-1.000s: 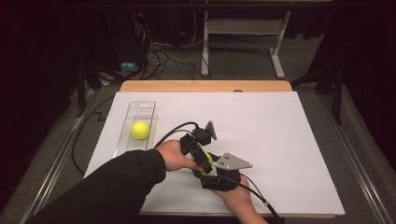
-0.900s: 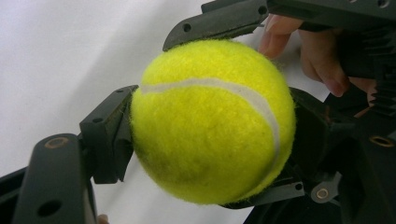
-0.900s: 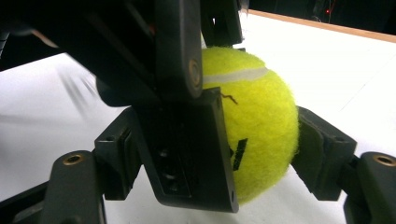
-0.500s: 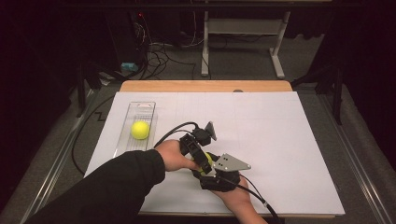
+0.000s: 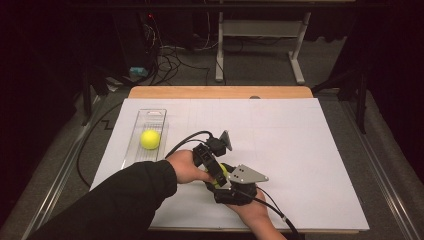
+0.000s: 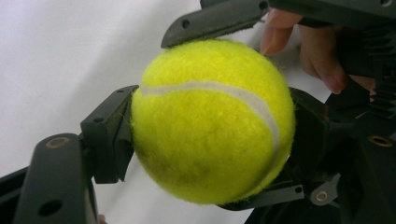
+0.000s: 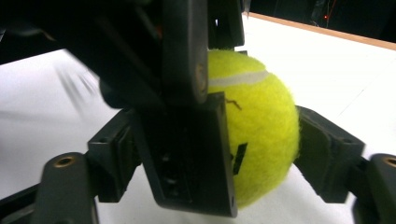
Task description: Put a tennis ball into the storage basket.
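A yellow tennis ball hangs just above the white table sheet near the front middle, between both grippers. My left gripper comes in from the left and is shut on this ball, its pads pressing both sides. My right gripper reaches in from the front around the same ball. Its jaws have just been opening: in the right gripper view the right pad sits at the ball's edge, while the left pad stands off behind the left gripper's jaw.
A clear plastic tray lies at the left of the sheet with a second tennis ball in it. Cables trail from both grippers. The white sheet stretches to the right, with a wooden table edge behind.
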`<state>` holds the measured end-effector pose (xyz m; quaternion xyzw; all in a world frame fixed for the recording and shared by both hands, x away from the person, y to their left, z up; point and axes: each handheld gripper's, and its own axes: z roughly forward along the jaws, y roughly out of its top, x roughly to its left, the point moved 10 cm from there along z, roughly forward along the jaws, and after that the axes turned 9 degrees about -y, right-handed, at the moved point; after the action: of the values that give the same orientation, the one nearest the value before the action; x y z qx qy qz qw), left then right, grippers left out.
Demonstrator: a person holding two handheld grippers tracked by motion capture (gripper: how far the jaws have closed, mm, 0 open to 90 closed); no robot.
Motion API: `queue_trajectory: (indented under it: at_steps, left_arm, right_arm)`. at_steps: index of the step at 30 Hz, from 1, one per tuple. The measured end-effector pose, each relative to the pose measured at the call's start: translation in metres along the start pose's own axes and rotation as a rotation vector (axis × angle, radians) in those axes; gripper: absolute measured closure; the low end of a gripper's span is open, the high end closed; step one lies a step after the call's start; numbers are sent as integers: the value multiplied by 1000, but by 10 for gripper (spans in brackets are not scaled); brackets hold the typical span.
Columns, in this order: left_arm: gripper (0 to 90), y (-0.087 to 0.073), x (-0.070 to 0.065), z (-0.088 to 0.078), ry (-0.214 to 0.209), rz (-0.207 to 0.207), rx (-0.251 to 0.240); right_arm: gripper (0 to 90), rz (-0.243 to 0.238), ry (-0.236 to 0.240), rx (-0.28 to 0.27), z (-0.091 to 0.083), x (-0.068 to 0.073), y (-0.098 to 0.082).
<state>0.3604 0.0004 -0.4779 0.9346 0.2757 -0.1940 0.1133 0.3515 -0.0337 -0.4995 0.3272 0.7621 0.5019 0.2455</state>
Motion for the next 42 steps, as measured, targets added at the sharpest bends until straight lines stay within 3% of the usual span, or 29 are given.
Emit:
queue_trajectory:
  at_steps: [28,42]
  left_arm:
    - [264,-4,8,-7,28,-9,6]
    - [264,-6,12,-11,42,-29,-20]
  right_arm:
    - [71,20,2,28,3,-1,-6]
    - [0,20,2,35,3,-3,-9]
